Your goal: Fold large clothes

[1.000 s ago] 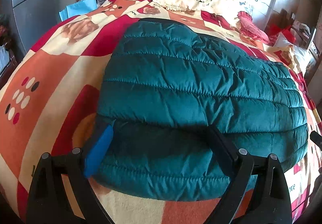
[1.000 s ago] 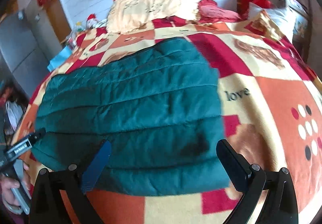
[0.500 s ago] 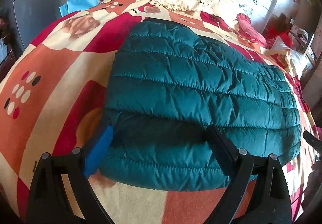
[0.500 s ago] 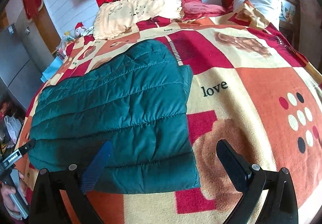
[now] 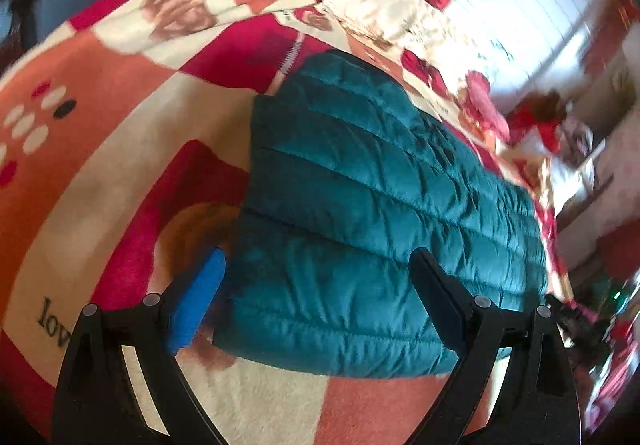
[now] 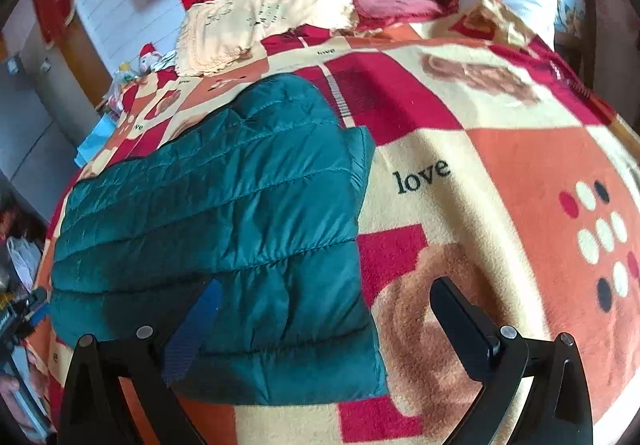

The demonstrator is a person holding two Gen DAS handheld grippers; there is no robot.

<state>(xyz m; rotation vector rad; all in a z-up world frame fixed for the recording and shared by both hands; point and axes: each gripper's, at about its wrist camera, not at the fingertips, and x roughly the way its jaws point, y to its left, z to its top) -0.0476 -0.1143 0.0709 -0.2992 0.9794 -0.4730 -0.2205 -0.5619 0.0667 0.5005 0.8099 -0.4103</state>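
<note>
I see the teal quilted jacket [image 6: 216,229] lying folded flat on the bed's patterned blanket [image 6: 500,173]. Risk, in my judgement: the puffy layers spring open if released unevenly. Left tongs [image 5: 316,285] and right tongs [image 6: 324,309] stand wide, holding nothing, above the jacket's near edge.

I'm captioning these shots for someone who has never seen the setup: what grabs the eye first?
The teal quilted puffer jacket stands out, lying folded on the bed, near its front edge. Under it spreads the loud red, orange and cream patchwork blanket printed with "love" and dots. Both the left gripper and the right gripper hang open over the jacket's near edge, holding nothing.
</note>
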